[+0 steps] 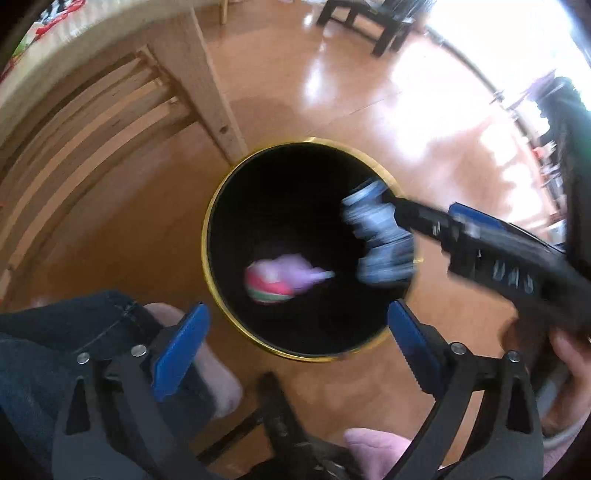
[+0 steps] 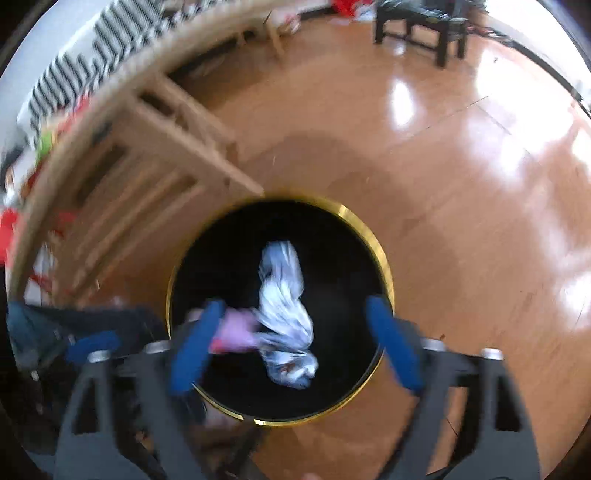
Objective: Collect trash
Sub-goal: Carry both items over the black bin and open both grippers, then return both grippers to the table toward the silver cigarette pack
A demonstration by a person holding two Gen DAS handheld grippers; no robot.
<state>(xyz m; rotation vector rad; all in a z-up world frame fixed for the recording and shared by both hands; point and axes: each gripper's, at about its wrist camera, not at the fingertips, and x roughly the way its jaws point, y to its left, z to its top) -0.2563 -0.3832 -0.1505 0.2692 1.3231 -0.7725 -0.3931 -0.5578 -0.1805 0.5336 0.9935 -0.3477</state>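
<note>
Right tool [image 2: 291, 343] seen spread wide, empty; left tool [image 1: 299, 325] likewise. Crumpled wrapper [image 2: 286, 321] located just ahead, inside black bin [image 2: 373, 236]. Judged light, soft, crinkly; best pinched at bunched middle.

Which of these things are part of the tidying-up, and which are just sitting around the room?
Part of the job:
- black bin with gold rim
- crumpled white-blue wrapper dropping into the bin
- pink and purple scrap inside it
- right gripper, open over the bin
- left gripper, open

Just lying about:
- wooden table
- dark stool
- shiny wooden floor
</note>
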